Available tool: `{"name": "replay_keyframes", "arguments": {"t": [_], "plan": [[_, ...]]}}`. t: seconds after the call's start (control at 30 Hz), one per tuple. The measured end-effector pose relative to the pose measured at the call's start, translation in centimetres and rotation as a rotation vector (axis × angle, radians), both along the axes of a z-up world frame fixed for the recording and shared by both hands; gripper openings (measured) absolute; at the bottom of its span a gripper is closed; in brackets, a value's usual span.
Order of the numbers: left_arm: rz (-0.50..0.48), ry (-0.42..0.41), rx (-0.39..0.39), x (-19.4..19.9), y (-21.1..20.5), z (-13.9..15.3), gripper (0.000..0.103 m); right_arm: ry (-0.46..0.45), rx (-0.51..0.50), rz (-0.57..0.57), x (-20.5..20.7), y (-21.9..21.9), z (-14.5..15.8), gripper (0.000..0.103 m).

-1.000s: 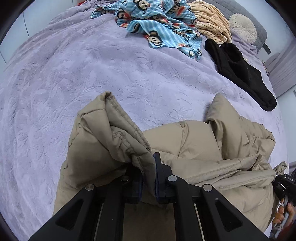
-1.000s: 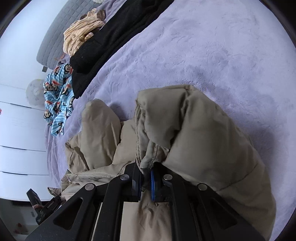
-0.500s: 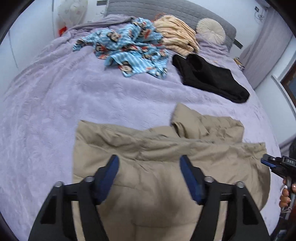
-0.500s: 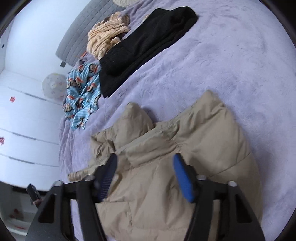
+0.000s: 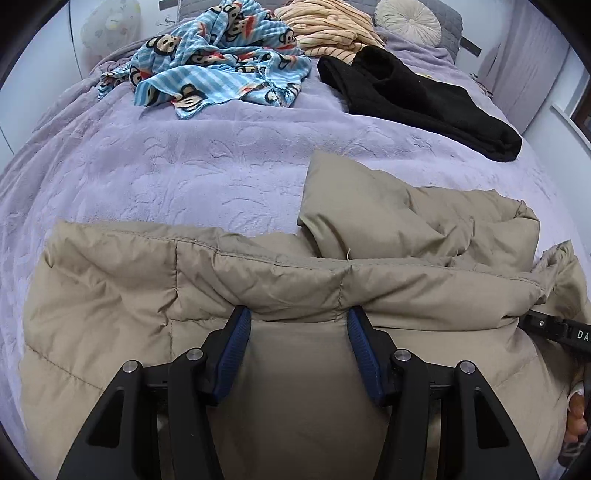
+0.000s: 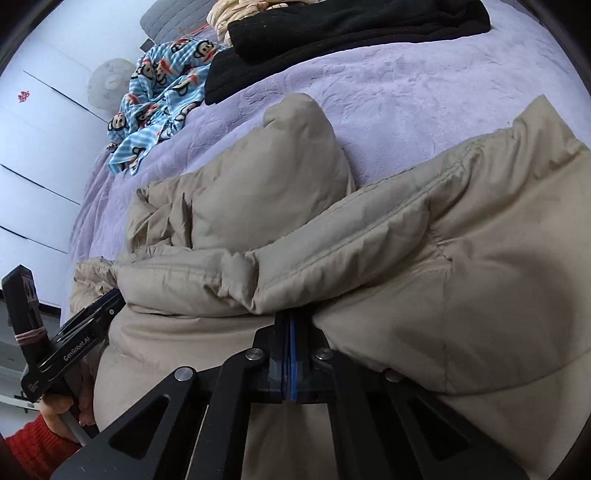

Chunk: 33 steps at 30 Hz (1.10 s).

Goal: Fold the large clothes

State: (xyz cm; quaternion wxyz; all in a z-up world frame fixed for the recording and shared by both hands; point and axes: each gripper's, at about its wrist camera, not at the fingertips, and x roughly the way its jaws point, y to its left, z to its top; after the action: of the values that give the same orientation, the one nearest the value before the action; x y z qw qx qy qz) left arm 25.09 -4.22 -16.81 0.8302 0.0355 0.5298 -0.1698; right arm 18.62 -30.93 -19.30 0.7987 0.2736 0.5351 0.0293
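Observation:
A beige padded jacket (image 5: pixel 110 266) lies on the purple bed cover (image 5: pixel 166 166), its near part folded over with a thick fold edge running across; one sleeve (image 5: pixel 354 206) sticks up behind it. My left gripper (image 5: pixel 297 321) is open, its blue pads (image 5: pixel 236 339) apart with their tips at the fold edge and not pressing on it. In the right wrist view, the same jacket (image 6: pixel 480 277) fills the foreground. My right gripper (image 6: pixel 290 317) is shut, pads together, its tips tucked under the fold; no cloth shows between them.
At the far end of the bed lie a blue monkey-print cloth (image 5: pixel 221 62), a striped peach garment (image 5: pixel 328 29), a black garment (image 5: pixel 417 99) and a round cushion (image 5: pixel 408 16). White cabinet fronts (image 6: pixel 37 147) stand beside the bed. A hand with a red sleeve (image 6: pixel 33 443) holds the left gripper.
Both grippers let go of the raised jacket edges, which dropped flat onto the jacket. Both pulled back to the fold edge. The left stayed open; the right opened, then shut again.

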Motion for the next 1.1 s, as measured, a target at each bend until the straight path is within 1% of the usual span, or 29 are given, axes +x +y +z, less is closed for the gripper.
{"name": "replay_keyframes", "arguments": {"t": [0.03,0.07,0.1,0.13,0.2,0.23,0.27,0.3,0.33,0.4,0.43,0.5,0.6,0.67,0.77,0.8,0.87,0.9,0.93,0.97,1.0,1.1], "plan": [[-0.007,-0.004,0.002,0.0,0.5,0.6,0.058,0.009,0.013,-0.006,0.3,-0.2,0.0,0.000],[-0.005,-0.033,0.021,-0.1,1.2,1.3,0.058,0.017,0.016,-0.003,0.3,-0.5,0.3,0.000],[0.000,-0.064,0.048,0.0,2.2,1.8,0.058,0.015,-0.007,0.006,0.1,-0.8,1.0,0.000],[0.012,-0.088,0.080,0.1,3.5,2.2,0.058,0.008,-0.059,0.015,-0.4,-1.3,1.9,0.000],[0.076,-0.091,0.138,1.2,6.6,1.6,0.058,-0.003,-0.134,0.005,-1.1,-2.8,3.0,0.000],[0.110,-0.074,0.140,1.9,8.1,1.1,0.058,0.002,-0.170,-0.021,-1.7,-4.2,3.3,0.000],[0.139,-0.053,0.117,2.5,9.4,0.5,0.058,0.015,-0.205,-0.062,-2.3,-5.9,3.3,0.000],[0.163,-0.034,0.089,3.0,10.2,-0.1,0.058,0.028,-0.215,-0.103,-2.8,-7.4,2.8,0.000],[0.173,-0.027,0.083,3.3,10.5,-0.7,0.059,0.041,-0.187,-0.153,-3.3,-9.1,2.1,0.000],[0.161,-0.045,0.115,3.8,9.6,-1.8,0.060,0.050,-0.112,-0.216,-3.9,-11.1,0.3,0.000],[0.156,-0.057,0.131,3.8,8.9,-2.2,0.060,0.052,-0.090,-0.232,-3.8,-11.5,-0.6,0.000],[0.154,-0.074,0.144,4.2,8.1,-2.8,0.060,0.053,-0.101,-0.237,-3.1,-11.6,-1.6,0.000],[0.170,-0.057,0.132,4.9,8.2,-3.2,0.062,0.062,-0.162,-0.217,-1.8,-11.2,-2.1,0.000],[0.181,-0.041,0.124,4.9,8.6,-2.6,0.063,0.070,-0.184,-0.212,-1.3,-11.1,-2.0,0.000],[0.215,-0.014,0.126,4.5,9.5,-0.7,0.063,0.089,-0.182,-0.230,-1.4,-10.8,-1.3,0.000],[0.221,-0.016,0.126,4.2,9.9,0.0,0.063,0.091,-0.170,-0.240,-1.4,-10.7,-0.7,0.004],[0.226,-0.031,0.124,2.9,10.7,1.8,0.063,0.095,-0.157,-0.251,-2.1,-10.5,0.5,0.009],[0.226,-0.036,0.120,2.2,11.2,2.5,0.063,0.087,-0.147,-0.251,-2.7,-10.4,1.2,0.019],[0.223,-0.034,0.122,1.5,11.5,3.1,0.063,0.072,-0.138,-0.252,-3.5,-10.3,2.0,0.034],[0.219,-0.031,0.125,0.7,11.8,3.5,0.063,0.056,-0.134,-0.255,-4.2,-10.0,2.7,0.042],[0.217,-0.028,0.128,0.0,12.1,3.9,0.063,0.039,-0.130,-0.260,-5.1,-9.7,3.5,0.053],[0.217,0.002,0.127,-2.5,13.0,4.4,0.063,0.008,-0.114,-0.274,-7.9,-8.6,5.4,0.054]]}}
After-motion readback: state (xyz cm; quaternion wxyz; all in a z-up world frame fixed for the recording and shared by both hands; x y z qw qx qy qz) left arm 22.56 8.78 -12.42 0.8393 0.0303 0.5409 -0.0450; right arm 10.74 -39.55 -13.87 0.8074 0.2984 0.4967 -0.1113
